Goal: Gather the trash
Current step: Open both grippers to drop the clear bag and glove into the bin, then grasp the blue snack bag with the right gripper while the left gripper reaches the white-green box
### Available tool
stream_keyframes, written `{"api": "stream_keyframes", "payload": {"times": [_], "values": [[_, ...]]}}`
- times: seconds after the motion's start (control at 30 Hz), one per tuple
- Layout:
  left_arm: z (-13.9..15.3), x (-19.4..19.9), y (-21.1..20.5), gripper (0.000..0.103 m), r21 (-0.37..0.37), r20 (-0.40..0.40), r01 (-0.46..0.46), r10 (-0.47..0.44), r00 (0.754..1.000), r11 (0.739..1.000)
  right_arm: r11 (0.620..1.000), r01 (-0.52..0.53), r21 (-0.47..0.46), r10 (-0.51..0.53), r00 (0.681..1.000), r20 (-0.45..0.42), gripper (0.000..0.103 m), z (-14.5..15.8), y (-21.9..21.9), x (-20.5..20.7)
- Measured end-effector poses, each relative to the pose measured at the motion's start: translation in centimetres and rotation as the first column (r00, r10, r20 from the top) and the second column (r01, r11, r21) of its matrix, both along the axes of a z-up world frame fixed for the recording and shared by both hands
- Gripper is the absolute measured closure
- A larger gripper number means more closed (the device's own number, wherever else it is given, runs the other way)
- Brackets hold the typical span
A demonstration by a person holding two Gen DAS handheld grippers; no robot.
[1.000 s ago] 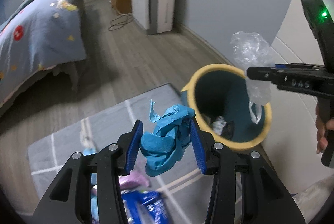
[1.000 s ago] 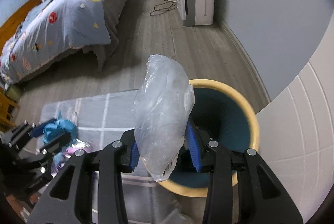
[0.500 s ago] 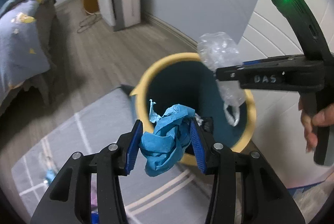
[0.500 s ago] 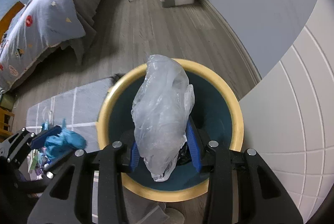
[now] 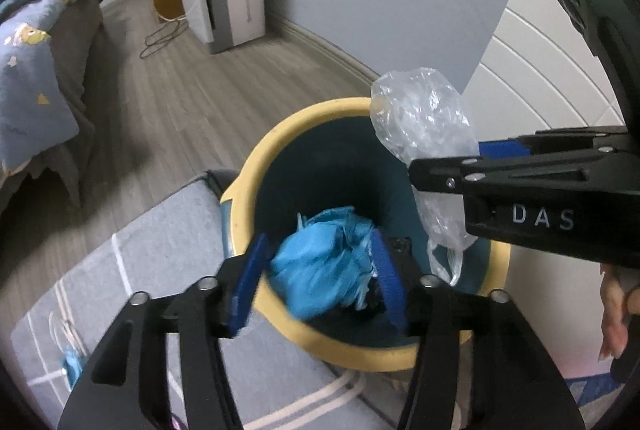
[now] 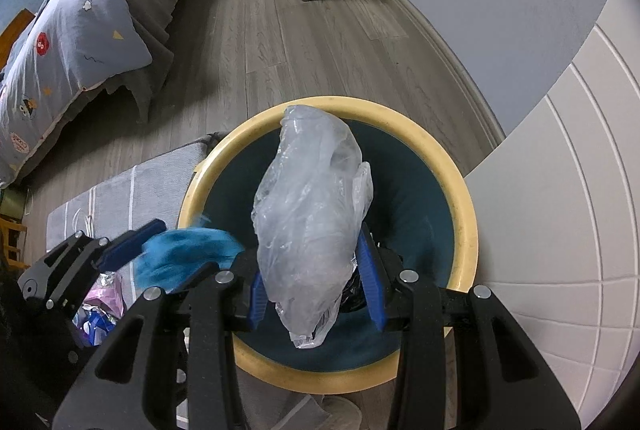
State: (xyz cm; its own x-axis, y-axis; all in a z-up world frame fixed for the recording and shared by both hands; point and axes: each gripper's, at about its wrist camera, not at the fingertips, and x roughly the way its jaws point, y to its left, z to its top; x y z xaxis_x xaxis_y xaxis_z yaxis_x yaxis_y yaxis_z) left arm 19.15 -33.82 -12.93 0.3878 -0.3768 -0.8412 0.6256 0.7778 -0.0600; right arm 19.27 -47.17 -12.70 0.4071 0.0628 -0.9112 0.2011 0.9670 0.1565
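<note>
My left hand-held gripper (image 5: 320, 270) hangs over the yellow-rimmed bin (image 5: 256, 165), and its jaws have just been opening. The crumpled blue paper (image 5: 320, 262) sits blurred between the pads, a gap showing on the left side, right above the bin's dark inside. To the right, my right hand-held gripper (image 6: 316, 290) pinches the clear plastic bag (image 6: 312, 213) at its lower part, the bag standing up over the bin's mouth. Grey rug (image 5: 160, 254) lies left of the bin.
</note>
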Motion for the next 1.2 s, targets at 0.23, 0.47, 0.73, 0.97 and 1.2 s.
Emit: {"api": "stream_keyframes", "payload": {"times": [0.23,0.47,0.73,0.97,1.2], "values": [[0.0,0.1,1.0,0.032,-0.019,-0.016,-0.021,0.021,1.0,1.0,1.0,0.021,0.0,-0.021,1.0,-0.004,0.041,0.0,-0.3,0.2],[0.6,-0.1,3.5,0.021,-0.004,0.002,-0.077,0.077,0.997,0.997,0.999,0.018,-0.044,-0.018,1.0,0.012,0.02,1.3,0.7,0.0],[3.7,-1.0,7.9,0.011,0.015,0.069,-0.148,0.147,0.987,0.989,0.994,-0.001,-0.108,0.007,0.998,0.058,0.006,4.3,3.1,-0.9],[7.9,-3.0,12.9,0.008,0.008,0.114,-0.216,0.214,0.97,0.976,0.985,-0.038,-0.166,0.061,0.989,0.136,0.006,7.9,7.5,-3.4],[10.6,-5.8,19.2,0.007,-0.011,0.153,-0.275,0.274,0.95,0.961,0.988,-0.06,-0.139,0.089,0.974,0.208,0.006,9.8,12.5,-6.5]]}}
